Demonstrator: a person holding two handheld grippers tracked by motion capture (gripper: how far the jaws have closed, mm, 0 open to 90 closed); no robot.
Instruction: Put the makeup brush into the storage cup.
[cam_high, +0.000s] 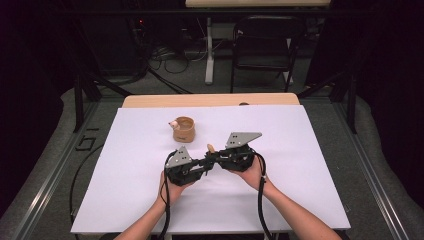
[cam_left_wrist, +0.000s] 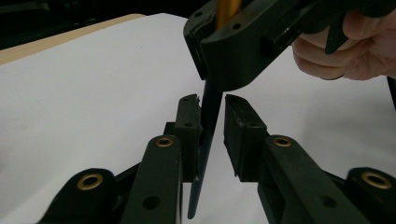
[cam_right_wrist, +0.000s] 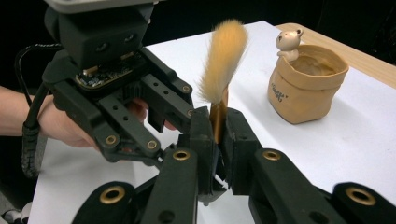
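A makeup brush with tan bristles (cam_right_wrist: 224, 60), a gold ferrule and a dark handle (cam_left_wrist: 208, 121) stands roughly upright above the white sheet. My right gripper (cam_right_wrist: 217, 126) is shut on the ferrule, bristles sticking out past its jaws. My left gripper (cam_left_wrist: 212, 126) is open, its jaws on either side of the dark handle with a gap on one side. In the high view the two grippers meet tip to tip at mid table, left gripper (cam_high: 204, 165) and right gripper (cam_high: 214, 156), with the bristle tip (cam_high: 211, 147) just behind them.
A small brown pot (cam_high: 183, 130) with a little bear figure on its rim (cam_right_wrist: 288, 42) stands on the white sheet (cam_high: 300, 165) behind the grippers. The wooden table edge (cam_high: 210, 100) runs along the back; a dark chair (cam_high: 262, 45) stands beyond.
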